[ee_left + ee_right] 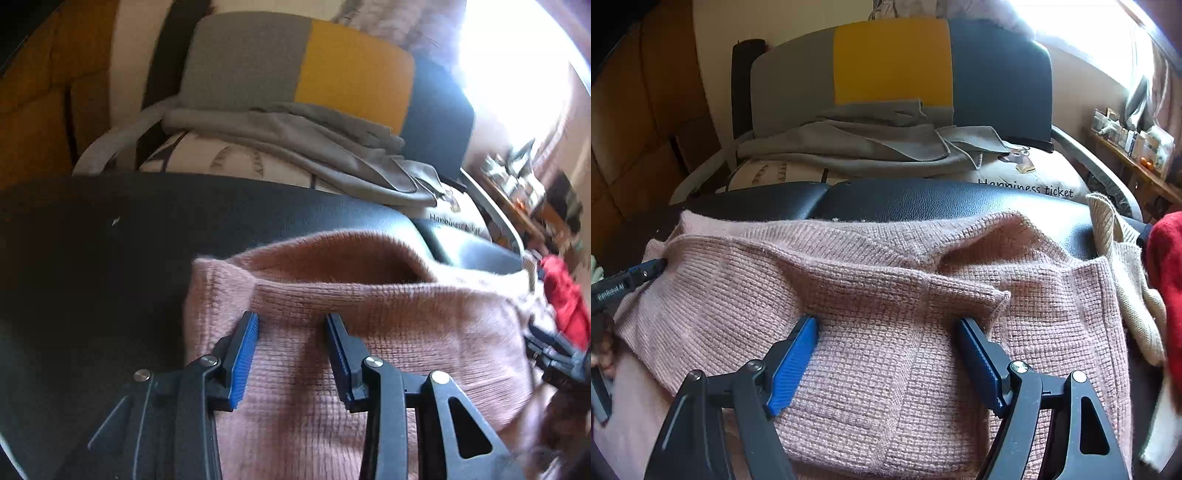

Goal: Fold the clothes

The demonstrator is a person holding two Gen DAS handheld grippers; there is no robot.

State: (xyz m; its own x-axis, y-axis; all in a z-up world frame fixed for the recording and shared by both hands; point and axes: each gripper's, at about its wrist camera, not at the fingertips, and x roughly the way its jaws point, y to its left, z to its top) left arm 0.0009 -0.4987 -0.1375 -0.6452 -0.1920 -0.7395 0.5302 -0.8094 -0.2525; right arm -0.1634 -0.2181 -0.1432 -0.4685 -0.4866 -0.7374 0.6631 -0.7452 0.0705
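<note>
The pink knit sweater (886,295) lies spread on a black padded surface (923,201), partly folded: a flap of it is turned over onto the body, with its folded edge running side to side just past your gripper tips. Its long axis runs left to right across both views, so the two grippers sit side by side along it.

Your right gripper (888,332) stands wide, with both blue pads down on the knit and nothing pinched between them; the flap's corner lies just beyond its right finger. Your left gripper (291,325) is about half open, its tips resting at the fold's edge near the sweater's left end, with fabric under the jaws but no grip on it.

The left gripper is nearer the left edge of the sweater, the right nearer the flap's corner, so the next fold likely wants each hand to take its own side of that edge.

Beyond the sweater, a grey garment (868,144) lies heaped on a chair with a grey, yellow and dark back (894,62). A cream knit (1123,266) and a red garment (1167,266) sit just to the right.
</note>
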